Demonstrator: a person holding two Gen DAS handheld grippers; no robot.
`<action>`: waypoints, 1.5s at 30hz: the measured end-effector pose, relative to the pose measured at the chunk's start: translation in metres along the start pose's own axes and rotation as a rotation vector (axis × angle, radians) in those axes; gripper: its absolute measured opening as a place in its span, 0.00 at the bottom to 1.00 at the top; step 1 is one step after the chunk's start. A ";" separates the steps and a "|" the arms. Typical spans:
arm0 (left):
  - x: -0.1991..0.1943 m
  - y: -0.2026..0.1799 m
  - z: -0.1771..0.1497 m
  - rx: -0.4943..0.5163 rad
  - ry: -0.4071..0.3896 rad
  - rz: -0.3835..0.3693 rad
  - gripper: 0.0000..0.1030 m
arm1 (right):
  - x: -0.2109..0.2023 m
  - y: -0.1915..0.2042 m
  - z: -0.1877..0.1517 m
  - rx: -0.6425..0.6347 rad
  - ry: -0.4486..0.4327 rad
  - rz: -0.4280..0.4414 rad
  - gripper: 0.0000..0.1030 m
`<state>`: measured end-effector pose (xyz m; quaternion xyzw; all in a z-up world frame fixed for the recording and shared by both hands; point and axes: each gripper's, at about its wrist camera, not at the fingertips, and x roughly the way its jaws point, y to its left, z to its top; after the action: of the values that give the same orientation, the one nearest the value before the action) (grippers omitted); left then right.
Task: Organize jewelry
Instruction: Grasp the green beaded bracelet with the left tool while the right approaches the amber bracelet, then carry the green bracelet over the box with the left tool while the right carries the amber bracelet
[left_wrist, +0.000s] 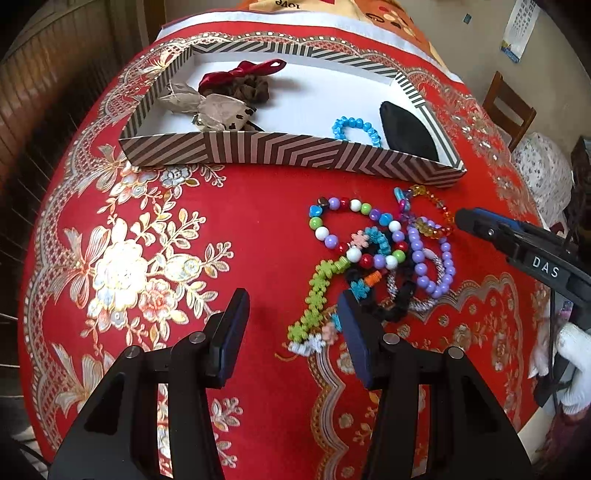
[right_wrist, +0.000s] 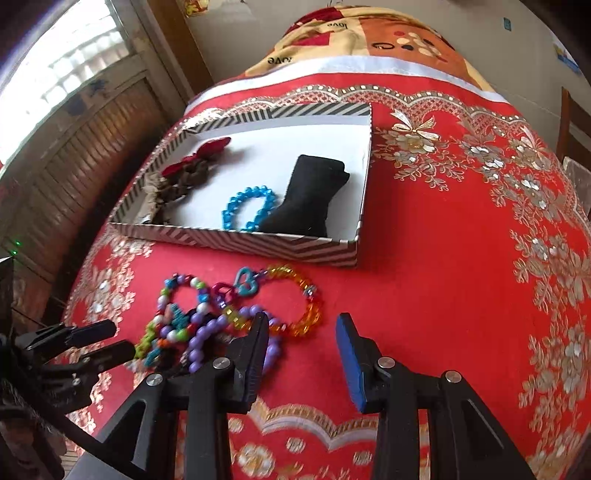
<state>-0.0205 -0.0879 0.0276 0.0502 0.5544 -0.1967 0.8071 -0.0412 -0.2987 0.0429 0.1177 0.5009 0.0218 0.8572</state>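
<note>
Bracelets (left_wrist: 384, 251) lie in a tangled pile on the red tablecloth (left_wrist: 240, 206), just in front of the striped box (left_wrist: 280, 149). Some things are already in the box: a red bow (left_wrist: 240, 72), a blue bracelet (left_wrist: 356, 127) and a black pouch (left_wrist: 406, 129). The left gripper (left_wrist: 291, 321) is wide open and holds nothing; the pile touches its right finger. The right gripper (right_wrist: 303, 339) is open and empty too, with the pile at its left finger, maybe ready to pick one.
</note>
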 end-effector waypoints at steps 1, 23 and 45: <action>0.002 0.000 0.001 0.004 0.004 0.000 0.48 | 0.003 0.001 0.002 -0.003 0.002 0.001 0.36; 0.006 -0.003 0.009 -0.009 0.021 -0.087 0.12 | 0.006 0.004 0.006 -0.068 -0.059 -0.007 0.08; -0.101 0.011 0.014 -0.056 -0.153 -0.130 0.12 | -0.087 0.015 0.013 -0.088 -0.205 0.105 0.08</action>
<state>-0.0353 -0.0559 0.1240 -0.0237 0.4987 -0.2363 0.8336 -0.0718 -0.3000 0.1273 0.1077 0.4022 0.0767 0.9060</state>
